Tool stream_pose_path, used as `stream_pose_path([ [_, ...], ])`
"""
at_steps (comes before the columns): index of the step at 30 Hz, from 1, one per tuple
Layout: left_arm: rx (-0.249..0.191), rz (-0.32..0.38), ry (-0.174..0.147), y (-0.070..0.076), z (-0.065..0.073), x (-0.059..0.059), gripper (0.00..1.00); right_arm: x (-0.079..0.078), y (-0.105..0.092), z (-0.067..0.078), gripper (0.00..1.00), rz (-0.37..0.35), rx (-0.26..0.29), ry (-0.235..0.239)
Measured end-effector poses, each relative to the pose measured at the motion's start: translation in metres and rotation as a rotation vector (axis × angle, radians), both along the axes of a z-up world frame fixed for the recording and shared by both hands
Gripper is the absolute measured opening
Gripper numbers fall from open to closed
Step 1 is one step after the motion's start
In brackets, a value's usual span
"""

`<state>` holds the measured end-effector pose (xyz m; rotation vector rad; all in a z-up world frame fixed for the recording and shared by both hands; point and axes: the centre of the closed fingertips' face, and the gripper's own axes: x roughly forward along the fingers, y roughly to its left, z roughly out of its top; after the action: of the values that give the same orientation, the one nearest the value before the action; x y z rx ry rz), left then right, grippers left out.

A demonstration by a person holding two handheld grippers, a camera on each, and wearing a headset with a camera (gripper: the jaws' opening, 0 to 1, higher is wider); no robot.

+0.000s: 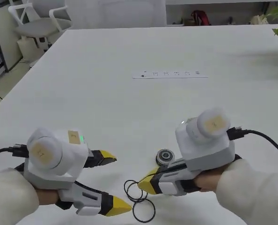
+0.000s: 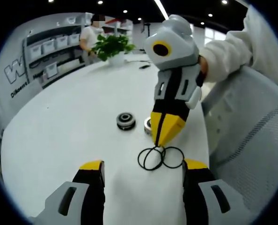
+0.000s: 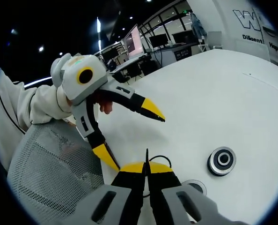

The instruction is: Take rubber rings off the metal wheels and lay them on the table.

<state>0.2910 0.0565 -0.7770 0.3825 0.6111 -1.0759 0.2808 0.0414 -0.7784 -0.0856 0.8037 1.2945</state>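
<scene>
- White table (image 1: pixel 129 103), a power strip far across it, chairs beyond.
- Left gripper (image 1: pixel 113 180) hangs low at the near edge with its jaws wide and nothing in them.
- Right gripper (image 1: pixel 146 185) has its jaws pressed together, the tip down at the rings and pinching one of them.
- Two wheels (image 2: pixel 126 120) lie flat just behind that tip.
- Rings (image 2: pixel 160 158) lie overlapped on the table near its edge.
- Risk: the pinched ring may cling to the tip on release, dragging the pile towards the edge.
</scene>
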Motion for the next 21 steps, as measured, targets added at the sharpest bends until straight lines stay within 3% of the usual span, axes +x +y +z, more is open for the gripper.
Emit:
stream_pose_path([
  [8, 0.000, 0.002, -0.001, 0.000, 0.001, 0.001, 0.68, -0.008, 0.002, -0.009, 0.00, 0.034, -0.029, -0.003],
  [21, 0.013, -0.005, 0.002, 0.000, -0.002, -0.001, 0.67, -0.001, -0.006, -0.018, 0.00, 0.027, -0.075, -0.054],
])
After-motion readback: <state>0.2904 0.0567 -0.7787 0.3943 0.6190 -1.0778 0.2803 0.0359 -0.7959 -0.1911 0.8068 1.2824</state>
